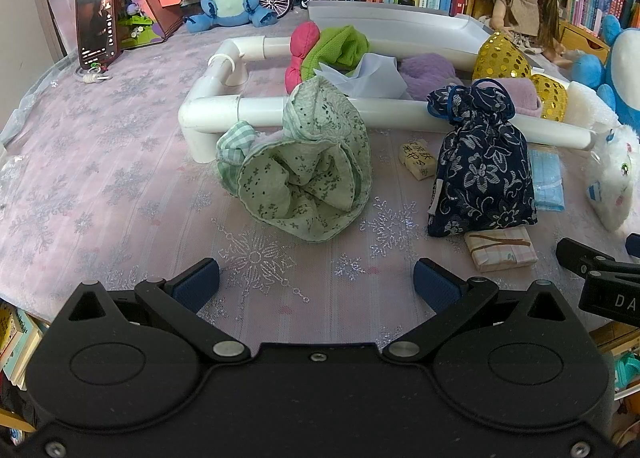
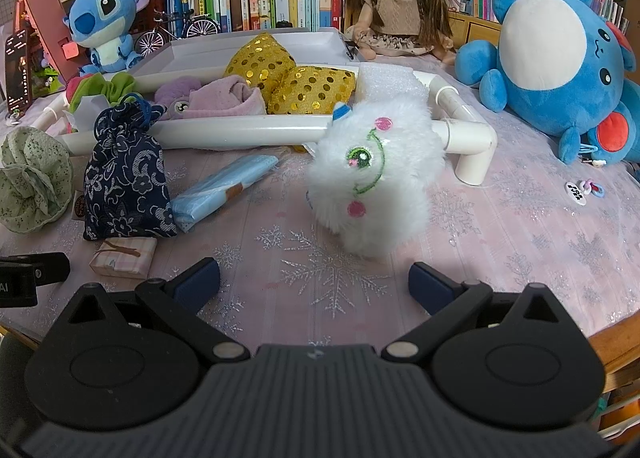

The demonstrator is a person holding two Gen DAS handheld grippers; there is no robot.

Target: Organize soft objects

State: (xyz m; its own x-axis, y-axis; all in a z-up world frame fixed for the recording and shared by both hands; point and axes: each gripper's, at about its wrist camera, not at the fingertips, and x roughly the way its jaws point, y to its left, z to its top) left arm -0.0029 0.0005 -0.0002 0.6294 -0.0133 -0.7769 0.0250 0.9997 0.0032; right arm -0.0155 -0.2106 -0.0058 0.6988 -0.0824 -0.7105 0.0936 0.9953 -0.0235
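On the snowflake tablecloth [image 1: 120, 186], just ahead of the left gripper [image 1: 316, 282]'s spread, empty jaws, lies the green floral cloth hat [image 1: 308, 162]; the right gripper [image 2: 314, 282], equally released, faces the white fluffy plush [image 2: 372, 178] close ahead.

navy pouch [image 2: 126, 174] hides part of a small packet [image 2: 79, 207].

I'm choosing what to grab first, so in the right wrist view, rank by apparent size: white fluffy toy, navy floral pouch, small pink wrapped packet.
1. white fluffy toy, though it sits nearest the camera, which may inflate it
2. navy floral pouch
3. pink wrapped packet, clearly smallest
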